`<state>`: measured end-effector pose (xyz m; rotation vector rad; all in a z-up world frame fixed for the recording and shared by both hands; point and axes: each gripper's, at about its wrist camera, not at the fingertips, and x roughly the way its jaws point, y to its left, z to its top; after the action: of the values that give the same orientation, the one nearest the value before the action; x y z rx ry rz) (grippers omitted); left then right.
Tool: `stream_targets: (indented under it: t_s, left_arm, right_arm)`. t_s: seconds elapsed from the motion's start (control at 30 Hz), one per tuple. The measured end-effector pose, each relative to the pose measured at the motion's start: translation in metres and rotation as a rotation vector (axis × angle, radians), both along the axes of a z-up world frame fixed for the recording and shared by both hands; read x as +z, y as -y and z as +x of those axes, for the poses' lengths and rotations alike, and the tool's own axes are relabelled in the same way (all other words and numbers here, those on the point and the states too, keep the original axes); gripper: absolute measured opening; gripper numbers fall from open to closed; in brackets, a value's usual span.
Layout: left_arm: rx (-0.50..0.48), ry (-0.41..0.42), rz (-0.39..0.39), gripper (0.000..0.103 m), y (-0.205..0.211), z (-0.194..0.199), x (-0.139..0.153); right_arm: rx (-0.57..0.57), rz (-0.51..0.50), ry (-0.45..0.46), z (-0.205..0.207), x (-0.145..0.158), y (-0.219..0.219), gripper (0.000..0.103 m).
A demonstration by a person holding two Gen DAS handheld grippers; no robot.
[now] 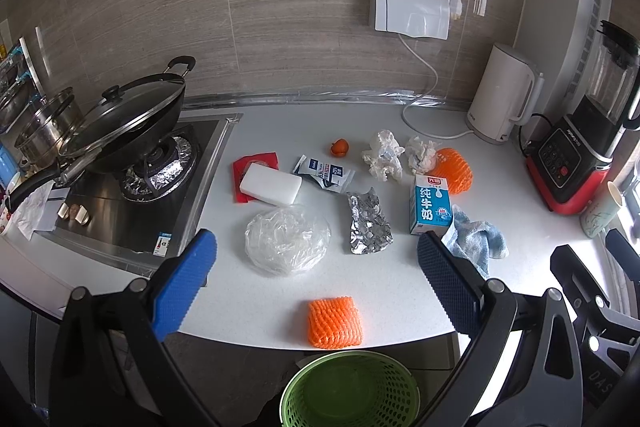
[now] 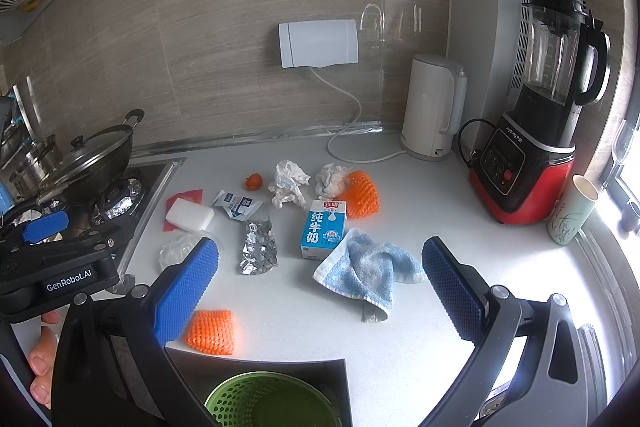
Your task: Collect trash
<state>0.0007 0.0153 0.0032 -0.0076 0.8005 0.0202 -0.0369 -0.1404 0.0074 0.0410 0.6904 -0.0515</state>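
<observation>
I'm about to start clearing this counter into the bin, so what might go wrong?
The orange foam net lies at the counter edge above the green basket; a nudge may drop it beside the basket. The blue cloth touches the milk carton, so grabbing the carton may drag it along.

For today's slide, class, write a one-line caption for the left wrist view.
Open left hand-held gripper poised over a counter littered with trash, green bin waiting below.
</observation>
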Motion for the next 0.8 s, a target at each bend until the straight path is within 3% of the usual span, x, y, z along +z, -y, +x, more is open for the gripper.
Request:
stream_targets:
  t_s: [0.6,0.8]
  left_arm:
    - [-0.002,-0.018,0.012,0.097,0.0,0.007,-0.01]
    - [0.003,-0.044,0.031,0.097,-0.01,0.025,-0.03]
  right_arm:
    - [0.0,0.022,-0.022,0.007,-0.011,0.006,0.101]
    - [0.022,0.013,-0.048,0.024,-0.034,0.003,0.101]
